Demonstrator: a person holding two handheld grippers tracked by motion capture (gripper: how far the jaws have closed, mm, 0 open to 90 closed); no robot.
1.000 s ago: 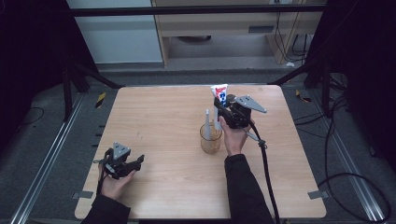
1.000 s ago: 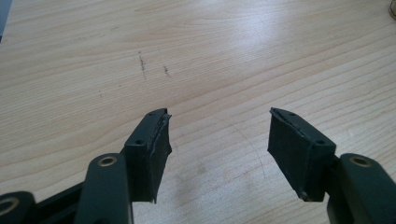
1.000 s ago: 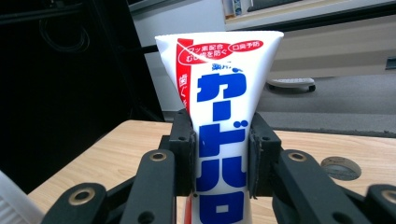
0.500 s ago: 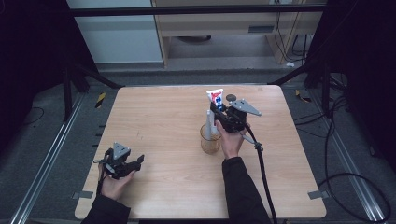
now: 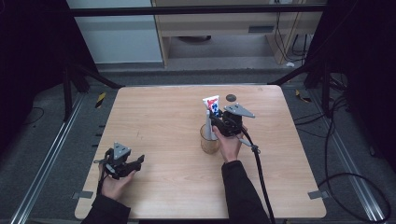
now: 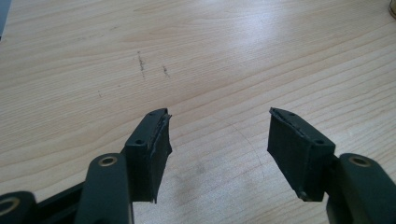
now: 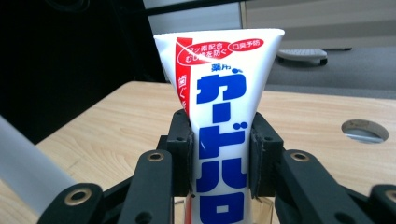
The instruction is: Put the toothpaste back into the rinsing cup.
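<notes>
Right tongs [image 7: 220,149] clamp the toothpaste tube [image 7: 219,93] over the cup [image 5: 209,142] — left tongs [image 6: 217,154] gape wide, empty.

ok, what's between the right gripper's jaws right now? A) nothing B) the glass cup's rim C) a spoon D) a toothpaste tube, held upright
D: in the right gripper view the right gripper has its pads against both sides of the white toothpaste tube, which stands upright above the cup.
</notes>
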